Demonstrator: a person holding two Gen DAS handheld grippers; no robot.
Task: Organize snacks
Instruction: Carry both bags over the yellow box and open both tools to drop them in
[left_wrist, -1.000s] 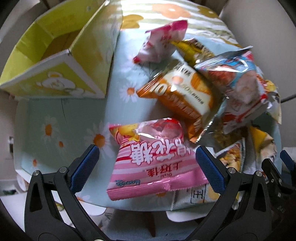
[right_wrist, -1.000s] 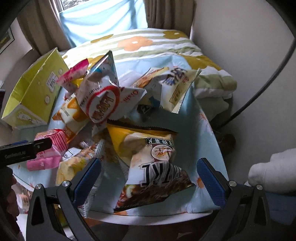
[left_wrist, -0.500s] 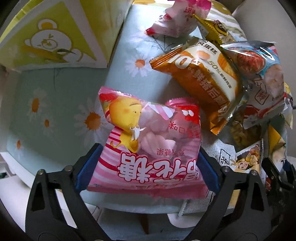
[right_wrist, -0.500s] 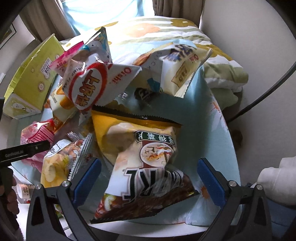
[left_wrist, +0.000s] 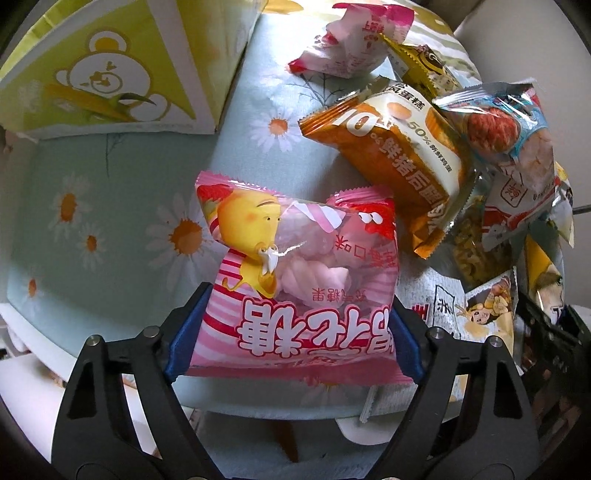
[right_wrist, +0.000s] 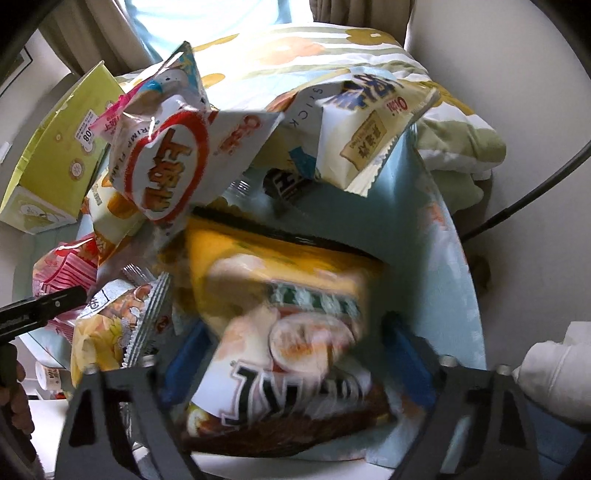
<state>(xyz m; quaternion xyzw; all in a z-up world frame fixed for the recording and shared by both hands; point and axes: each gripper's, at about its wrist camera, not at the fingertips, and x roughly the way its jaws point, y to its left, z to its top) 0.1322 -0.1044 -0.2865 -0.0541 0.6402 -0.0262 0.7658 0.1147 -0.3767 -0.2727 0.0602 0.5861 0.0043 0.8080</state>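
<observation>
as both jaws close, pink marshmallow bag (left_wrist: 295, 295) lies between left gripper (left_wrist: 293, 338) pads.

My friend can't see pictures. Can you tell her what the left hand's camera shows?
The left gripper has its jaws closing around a pink striped marshmallow bag on a daisy-print tablecloth. A pile of other snack packets lies to the right, led by an orange cake packet, and a yellow-green bear box stands top left.
</observation>
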